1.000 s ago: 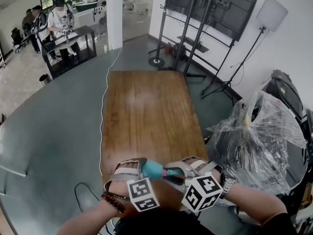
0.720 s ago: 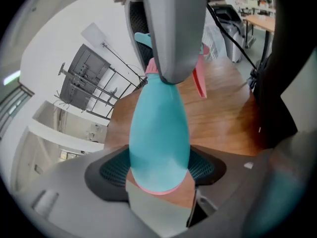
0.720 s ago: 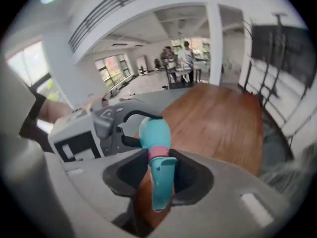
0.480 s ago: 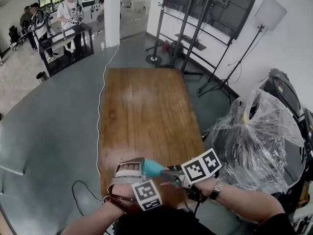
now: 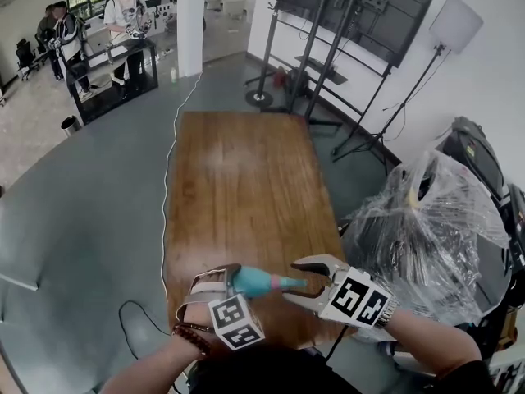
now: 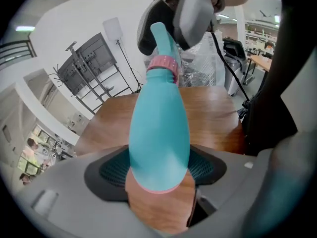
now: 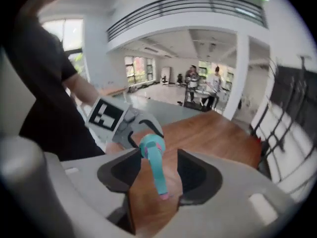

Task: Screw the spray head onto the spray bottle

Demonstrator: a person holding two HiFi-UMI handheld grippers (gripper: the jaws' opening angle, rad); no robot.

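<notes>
One grip released: spray head let go on the bottle

Right gripper (image 5: 295, 280): its jaws have just been opening and now stand wide apart. The spray head (image 7: 156, 170) lies between them, and I see neither pad pressing on it. Half a second ago this gripper was closed on the head.

Left gripper (image 5: 236, 284): clamped on the body of the bottle (image 5: 256, 283), which it holds roughly level above the near end of the table (image 5: 238, 179). In the left gripper view the pink collar sits on the bottle neck.

I judge that one twist is finished. I cannot tell whether the thread is tight, so a fresh grip and another turn may be needed.

Surroundings: a plastic-wrapped load (image 5: 426, 228) sits off the table's right edge. Screen stands (image 5: 328, 48) rise beyond the far end, and people (image 5: 123, 11) work at a distant bench. None of these blocks the work.
</notes>
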